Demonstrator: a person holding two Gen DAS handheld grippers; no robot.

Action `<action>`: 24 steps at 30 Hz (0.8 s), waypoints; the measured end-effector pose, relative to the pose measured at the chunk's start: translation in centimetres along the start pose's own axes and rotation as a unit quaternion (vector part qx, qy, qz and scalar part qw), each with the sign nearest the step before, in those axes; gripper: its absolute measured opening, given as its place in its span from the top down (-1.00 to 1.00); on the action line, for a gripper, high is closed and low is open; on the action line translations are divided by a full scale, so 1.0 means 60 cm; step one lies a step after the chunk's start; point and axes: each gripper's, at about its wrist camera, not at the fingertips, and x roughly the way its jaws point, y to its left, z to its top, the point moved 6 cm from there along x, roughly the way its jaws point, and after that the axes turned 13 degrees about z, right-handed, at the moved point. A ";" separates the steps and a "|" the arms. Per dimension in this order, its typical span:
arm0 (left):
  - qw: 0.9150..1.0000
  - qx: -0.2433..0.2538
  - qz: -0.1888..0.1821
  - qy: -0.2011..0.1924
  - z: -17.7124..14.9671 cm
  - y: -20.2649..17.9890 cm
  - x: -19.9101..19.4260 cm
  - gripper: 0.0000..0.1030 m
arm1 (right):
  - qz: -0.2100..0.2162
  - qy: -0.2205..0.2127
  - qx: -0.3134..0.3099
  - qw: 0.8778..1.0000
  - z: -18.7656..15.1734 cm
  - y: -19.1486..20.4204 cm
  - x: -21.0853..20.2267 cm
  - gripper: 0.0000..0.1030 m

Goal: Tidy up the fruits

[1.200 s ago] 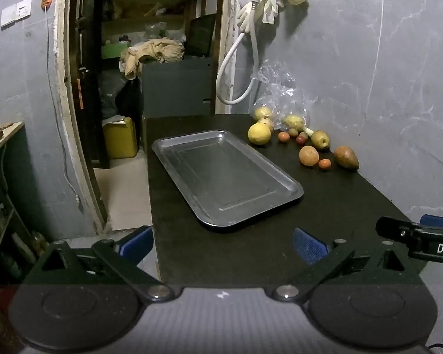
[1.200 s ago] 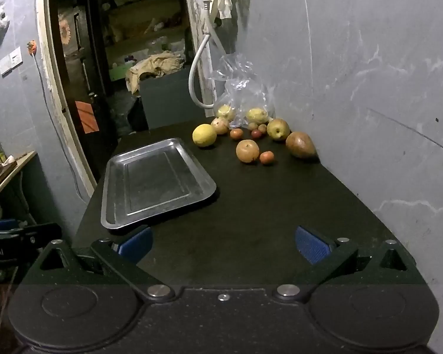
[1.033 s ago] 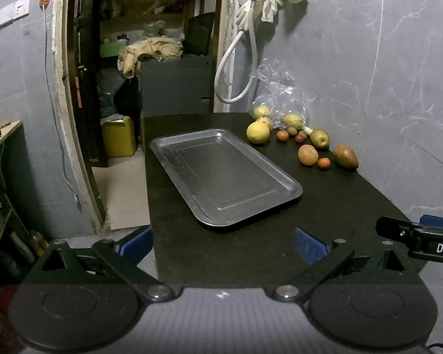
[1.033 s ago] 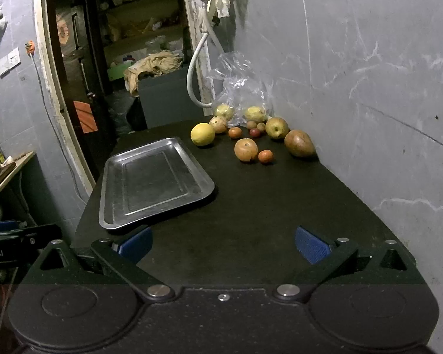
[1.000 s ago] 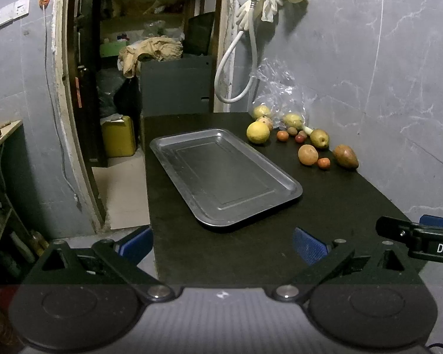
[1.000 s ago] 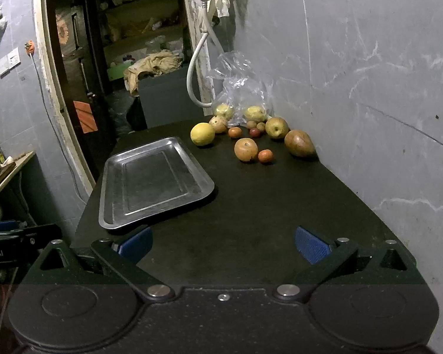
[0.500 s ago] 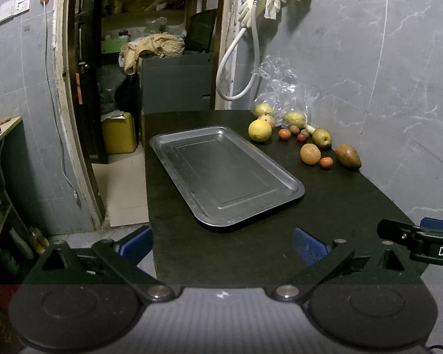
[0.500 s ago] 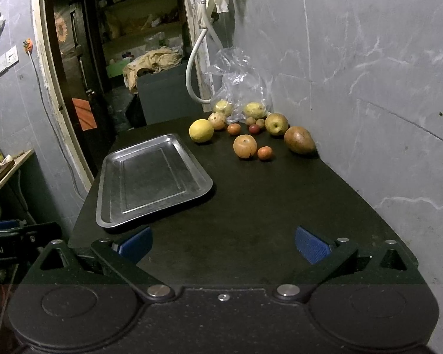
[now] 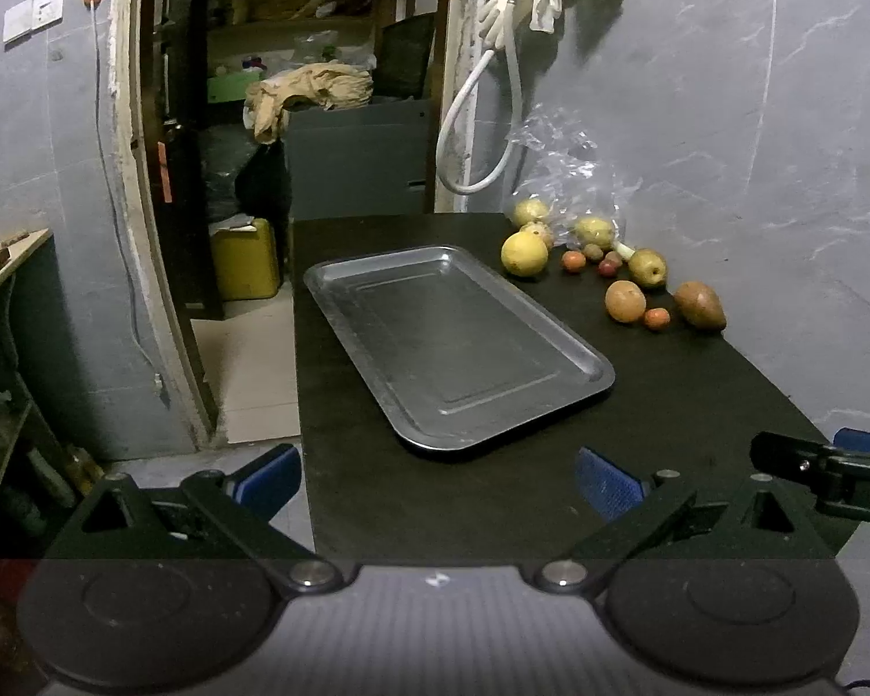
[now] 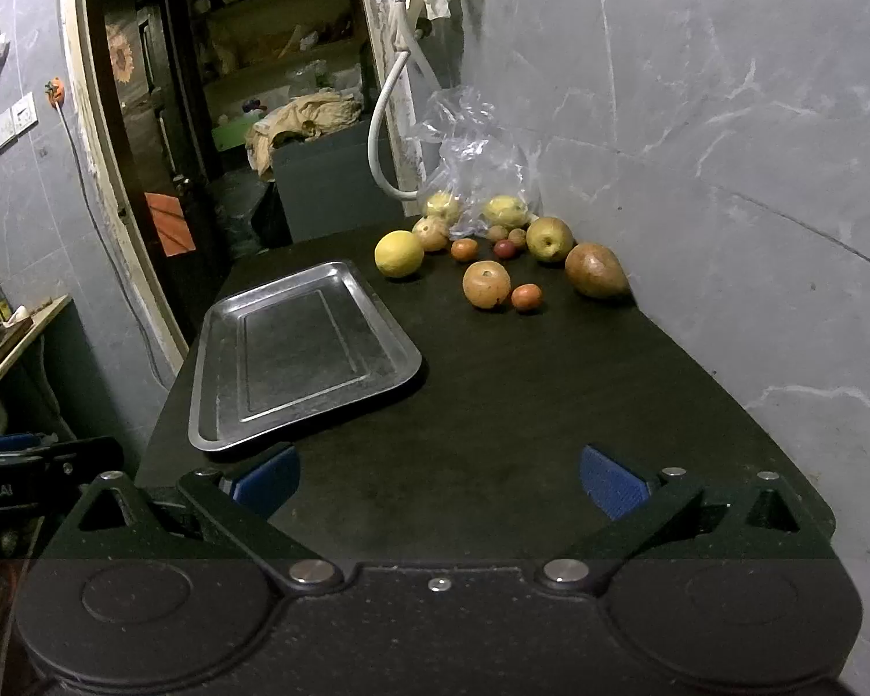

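Left wrist view. The fruits lie loose at the far right of the dark surface (image 9: 696,406), close to the grey wall. A large yellow citrus (image 9: 524,254) sits nearest the tray's far corner; an orange-skinned round fruit (image 9: 625,301) lies just beside a small orange fruit (image 9: 656,318); a brown pear (image 9: 700,305) lies on its side at the right end of the group; a green-yellow pear (image 9: 647,267) stands behind them. Several small reddish and brownish fruits lie between the citrus and the green-yellow pear. A crumpled clear plastic bag (image 9: 568,174) stands against the wall; a yellow fruit (image 9: 594,230) lies at its mouth, whether inside or just in front cannot be told. The metal tray (image 9: 586,356) lies flat, left of the fruits and apart from them, with nothing in it. The left gripper (image 9: 435,472) hangs over the near edge of the surface, its jaws spread wide and holding nothing. Part of the right gripper shows at the right edge.

Right wrist view. The same fruits cluster at the far end, right of the tray (image 10: 214,417), whose bed is bare. The right gripper (image 10: 438,478) is above the near part of the surface, jaws spread wide, nothing between them.
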 end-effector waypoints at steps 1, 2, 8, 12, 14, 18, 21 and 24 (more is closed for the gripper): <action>1.000 0.001 0.001 0.000 0.000 0.000 0.002 -0.99 | -0.001 -0.001 -0.002 1.000 0.001 0.000 0.000 -0.99; 1.000 0.001 0.001 0.001 0.001 -0.001 0.003 -0.99 | -0.002 -0.002 -0.004 1.000 0.002 0.000 0.001 -0.99; 1.000 0.004 0.003 0.004 0.005 -0.003 0.011 -0.99 | -0.004 -0.005 -0.008 1.000 0.009 -0.002 0.004 -0.99; 1.000 0.003 0.004 0.008 0.007 -0.003 0.018 -0.99 | -0.003 -0.005 -0.008 1.000 0.014 -0.005 0.010 -0.99; 1.000 0.005 0.006 0.009 0.009 -0.005 0.022 -0.99 | -0.004 -0.005 -0.011 1.000 0.016 -0.005 0.013 -0.99; 1.000 0.007 0.004 0.016 0.013 -0.007 0.032 -0.99 | -0.005 -0.003 -0.020 1.000 0.020 -0.005 0.021 -0.99; 1.000 0.013 0.002 0.019 0.014 -0.010 0.042 -0.99 | -0.005 -0.001 -0.024 1.000 0.022 -0.004 0.029 -0.99; 1.000 0.014 0.001 0.022 0.020 -0.010 0.053 -0.99 | -0.011 0.001 -0.025 1.000 0.025 -0.005 0.037 -0.99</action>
